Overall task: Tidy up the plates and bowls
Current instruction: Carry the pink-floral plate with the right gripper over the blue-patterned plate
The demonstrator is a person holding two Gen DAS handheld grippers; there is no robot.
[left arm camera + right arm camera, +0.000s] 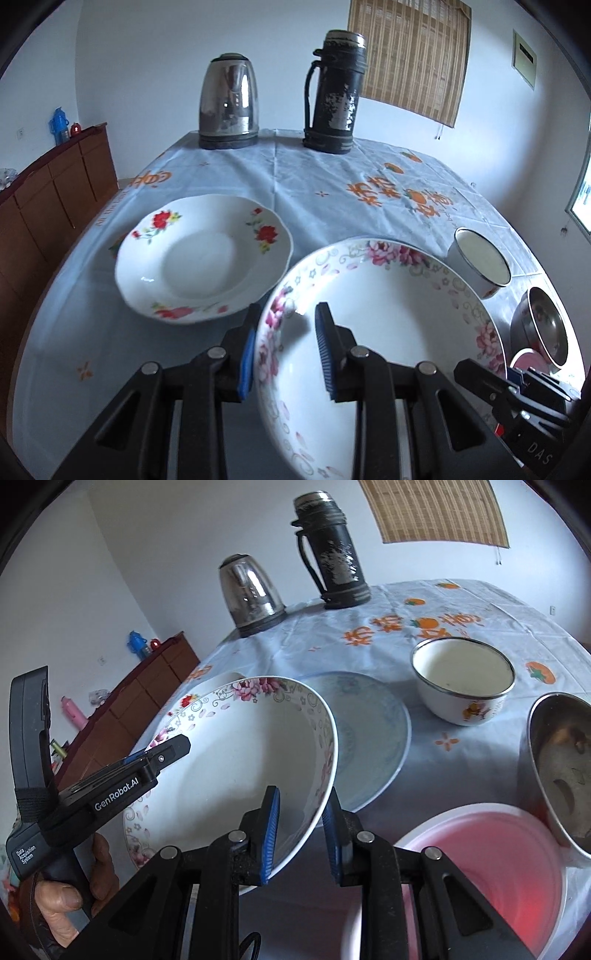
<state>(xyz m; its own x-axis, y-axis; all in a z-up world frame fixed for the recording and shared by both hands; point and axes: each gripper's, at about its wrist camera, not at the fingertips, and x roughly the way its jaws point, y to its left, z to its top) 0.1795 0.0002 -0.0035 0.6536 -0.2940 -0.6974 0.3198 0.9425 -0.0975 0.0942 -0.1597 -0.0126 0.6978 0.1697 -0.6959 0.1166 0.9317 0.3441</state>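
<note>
A: Progress?

B: Barely begun, by the look of it. Large pink-flowered bowl lifted off the worktop, clamped at opposite rims by left gripper and right gripper, jaws of both narrowed onto the wall.

A: Left to sort?

B: Red-flowered plate alone at the left. Blue-patterned plate, enamel bowl, steel bowl and pink basin scattered apart, unstacked.
</note>
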